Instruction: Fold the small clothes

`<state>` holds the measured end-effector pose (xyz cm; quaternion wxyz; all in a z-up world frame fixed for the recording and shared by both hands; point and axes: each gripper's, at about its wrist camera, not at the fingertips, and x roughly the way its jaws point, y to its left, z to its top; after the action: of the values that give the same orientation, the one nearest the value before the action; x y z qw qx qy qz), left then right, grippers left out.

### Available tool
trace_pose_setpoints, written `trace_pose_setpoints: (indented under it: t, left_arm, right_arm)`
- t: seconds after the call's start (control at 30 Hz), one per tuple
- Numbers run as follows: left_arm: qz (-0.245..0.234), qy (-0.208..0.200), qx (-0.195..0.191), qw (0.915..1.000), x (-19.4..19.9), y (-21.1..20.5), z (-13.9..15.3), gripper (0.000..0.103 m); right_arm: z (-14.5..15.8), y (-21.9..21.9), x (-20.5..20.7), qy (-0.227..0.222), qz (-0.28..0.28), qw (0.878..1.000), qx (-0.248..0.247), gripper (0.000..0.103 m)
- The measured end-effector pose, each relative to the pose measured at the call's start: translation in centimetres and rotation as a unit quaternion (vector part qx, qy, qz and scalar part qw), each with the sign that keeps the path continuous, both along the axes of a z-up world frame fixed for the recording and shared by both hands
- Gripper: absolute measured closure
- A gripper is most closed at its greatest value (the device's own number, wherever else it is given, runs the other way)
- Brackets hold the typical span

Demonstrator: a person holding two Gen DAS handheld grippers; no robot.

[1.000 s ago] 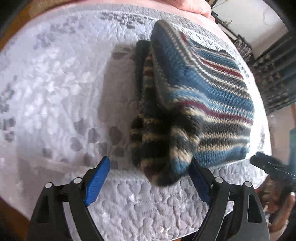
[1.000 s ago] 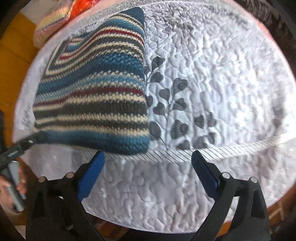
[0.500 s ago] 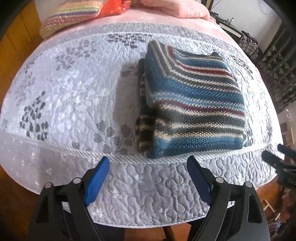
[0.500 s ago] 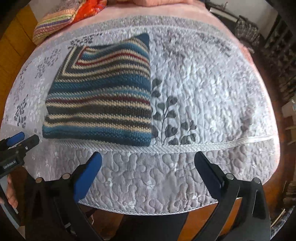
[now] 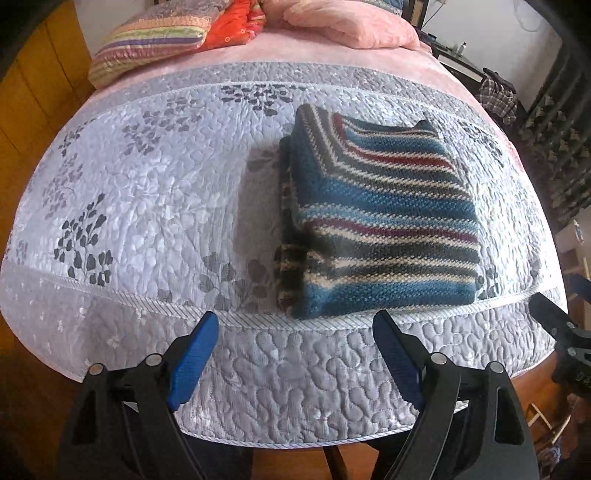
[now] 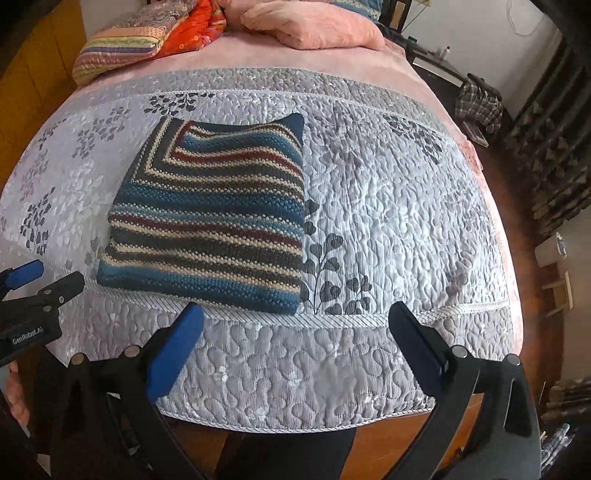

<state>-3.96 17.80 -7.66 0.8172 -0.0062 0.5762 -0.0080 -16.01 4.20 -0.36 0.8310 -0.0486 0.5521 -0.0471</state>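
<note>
Pulled back off the folded striped sweater (image 5: 380,221) on the bed (image 5: 147,192), left claw (image 5: 295,328) and right claw (image 6: 295,321) now spread, empty: fold apparently finished.

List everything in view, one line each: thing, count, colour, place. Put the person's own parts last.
striped knit sweater: one, blue, cream, dark and red stripes, folded, lying near the front edge of the quilt
quilt: one, silver-grey with dark leaf prints, covering the foot of the bed
pink blanket: one, pink, bunched at the far end of the bed
striped pillow: one, multicoloured stripes, far left of the bed
orange cloth: one, orange-red, beside the striped pillow
plaid garment: one, dark check, off the bed's far right side
left gripper: one, black with blue pads, open, off the sweater
right gripper: one, black with blue pads, open, off the sweater
</note>
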Motion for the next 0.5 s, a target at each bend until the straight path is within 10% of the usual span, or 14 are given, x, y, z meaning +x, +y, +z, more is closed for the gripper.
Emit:
trace_pose_setpoints:
  t: [0.5]
  left_arm:
    - [-0.014,0.000,0.006,0.9999,0.1,-1.9,-0.1,0.017]
  right_arm:
    - [-1.2,-1.3,0.5,0.023,-0.023,0.998,0.060,0.003]
